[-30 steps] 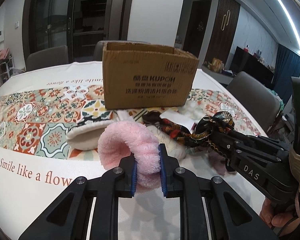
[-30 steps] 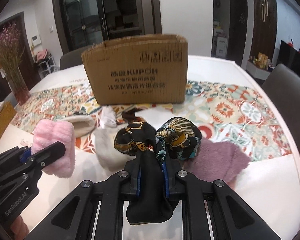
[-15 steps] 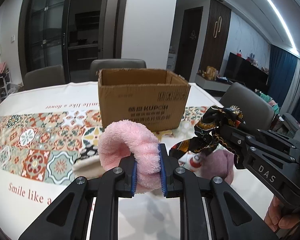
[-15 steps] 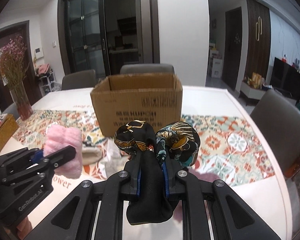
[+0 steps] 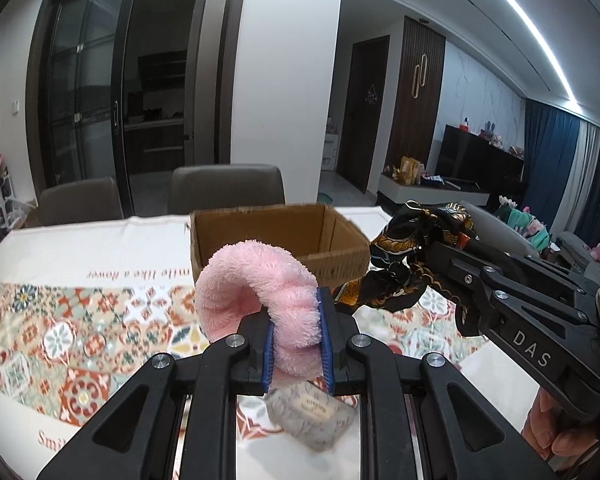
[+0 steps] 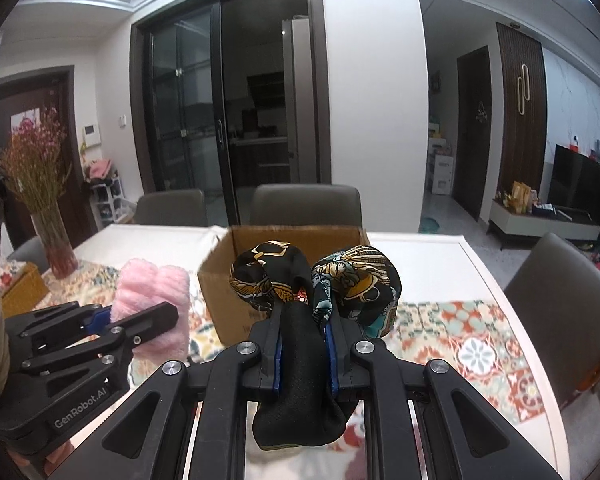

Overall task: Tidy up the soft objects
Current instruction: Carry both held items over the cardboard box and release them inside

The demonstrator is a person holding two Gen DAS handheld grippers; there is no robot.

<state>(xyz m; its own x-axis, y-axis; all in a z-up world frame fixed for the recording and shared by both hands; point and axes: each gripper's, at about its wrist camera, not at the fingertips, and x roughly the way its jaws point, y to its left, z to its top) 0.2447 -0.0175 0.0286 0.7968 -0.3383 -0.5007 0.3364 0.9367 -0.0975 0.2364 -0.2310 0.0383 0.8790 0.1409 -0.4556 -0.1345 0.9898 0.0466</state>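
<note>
My left gripper (image 5: pixel 297 334) is shut on a fluffy pink cloth (image 5: pixel 256 284), held up in front of the open cardboard box (image 5: pixel 276 240). My right gripper (image 6: pixel 303 336) is shut on a black patterned silk scarf (image 6: pixel 316 280), whose loops stand above the jaws and whose black tail hangs below. The scarf (image 5: pixel 412 264) also shows at the right of the left wrist view, level with the box rim. The pink cloth (image 6: pixel 156 300) and the left gripper (image 6: pixel 140 322) show at the left of the right wrist view. Both are lifted off the table.
A tablecloth (image 5: pixel 80 320) with patterned tiles covers the table. A small grey soft item with a label (image 5: pixel 312 416) lies below my left gripper. A vase of dried flowers (image 6: pixel 56 248) stands at the far left. Chairs (image 6: pixel 308 204) stand behind the table and another chair (image 6: pixel 560 292) at the right.
Both grippers have risen with their loads, the pink cloth and the scarf. The box's open top has come into view and the other soft items on the table have dropped below the frame.
</note>
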